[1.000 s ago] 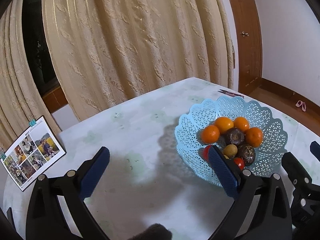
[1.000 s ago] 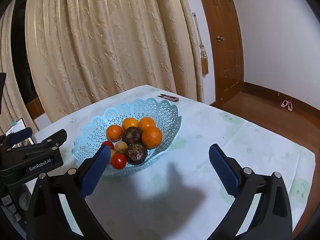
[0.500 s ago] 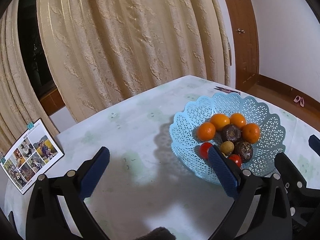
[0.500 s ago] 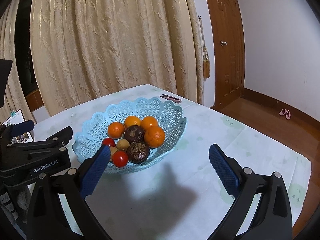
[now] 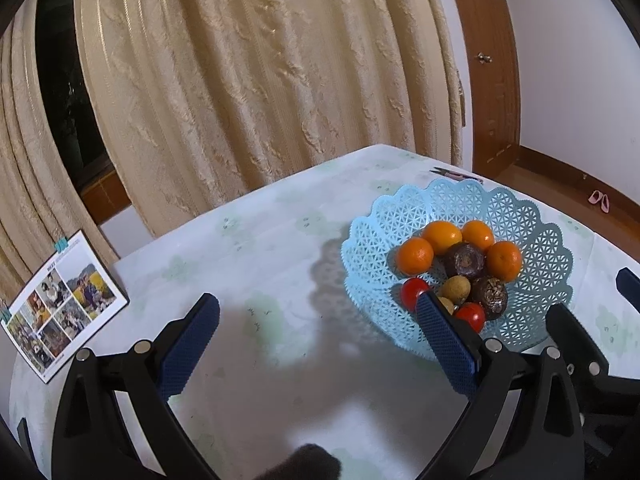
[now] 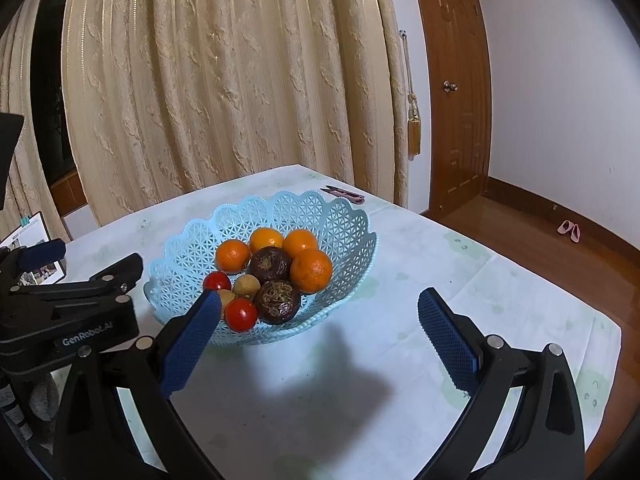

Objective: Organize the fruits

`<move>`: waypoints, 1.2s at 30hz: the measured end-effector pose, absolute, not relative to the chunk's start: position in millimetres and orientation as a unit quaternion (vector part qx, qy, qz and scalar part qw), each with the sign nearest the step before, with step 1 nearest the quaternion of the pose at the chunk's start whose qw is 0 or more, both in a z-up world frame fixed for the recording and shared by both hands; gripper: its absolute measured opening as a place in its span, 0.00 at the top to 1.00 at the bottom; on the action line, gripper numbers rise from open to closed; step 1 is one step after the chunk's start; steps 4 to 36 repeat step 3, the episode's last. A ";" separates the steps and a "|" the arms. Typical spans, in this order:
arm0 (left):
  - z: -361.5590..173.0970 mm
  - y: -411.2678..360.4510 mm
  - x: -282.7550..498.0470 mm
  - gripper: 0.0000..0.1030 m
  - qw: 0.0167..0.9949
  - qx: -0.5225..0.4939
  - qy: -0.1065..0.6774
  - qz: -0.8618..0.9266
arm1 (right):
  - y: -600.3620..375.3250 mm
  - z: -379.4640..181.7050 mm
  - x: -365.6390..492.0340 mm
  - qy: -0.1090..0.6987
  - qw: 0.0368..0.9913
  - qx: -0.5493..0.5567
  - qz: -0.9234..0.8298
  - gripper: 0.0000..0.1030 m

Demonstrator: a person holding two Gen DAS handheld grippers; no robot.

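Observation:
A light blue lattice basket (image 5: pixel 532 224) (image 6: pixel 344 220) stands on the table and holds several oranges (image 6: pixel 311 270), two dark brown fruits (image 6: pixel 277 302), two red tomatoes (image 6: pixel 241 314) and small tan fruits (image 6: pixel 245 285). My left gripper (image 5: pixel 318 322) is open and empty, above the table to the left of the basket. My right gripper (image 6: pixel 319 316) is open and empty, in front of the basket. The left gripper's body (image 6: pixel 80 312) shows at the left of the right wrist view.
A photo card (image 5: pixel 60 300) stands at the table's left edge. Small pink scissors (image 6: pixel 344 194) lie behind the basket. A beige curtain (image 5: pixel 260 80) hangs behind the table. A wooden door (image 6: pixel 456 100) and floor are to the right.
Both grippers have risen and drawn back a little, so the basket sits slightly farther off in both views. Both stay open and empty. The fruits have not moved.

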State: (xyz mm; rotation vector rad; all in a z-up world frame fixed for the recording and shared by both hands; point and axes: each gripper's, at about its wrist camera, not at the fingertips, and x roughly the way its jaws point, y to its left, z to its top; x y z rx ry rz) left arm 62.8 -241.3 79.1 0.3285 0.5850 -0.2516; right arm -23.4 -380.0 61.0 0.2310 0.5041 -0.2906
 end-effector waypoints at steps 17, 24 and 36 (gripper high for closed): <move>77.2 -228.7 65.1 0.05 0.935 0.152 0.300 -0.115 | -377.2 61.1 -21.6 0.251 0.951 0.107 -0.142 0.03; 77.2 -228.7 65.1 0.05 0.935 0.152 0.300 -0.115 | -377.2 61.1 -21.6 0.251 0.951 0.107 -0.142 0.03; 77.2 -228.7 65.1 0.05 0.935 0.152 0.300 -0.115 | -377.2 61.1 -21.6 0.251 0.951 0.107 -0.142 0.03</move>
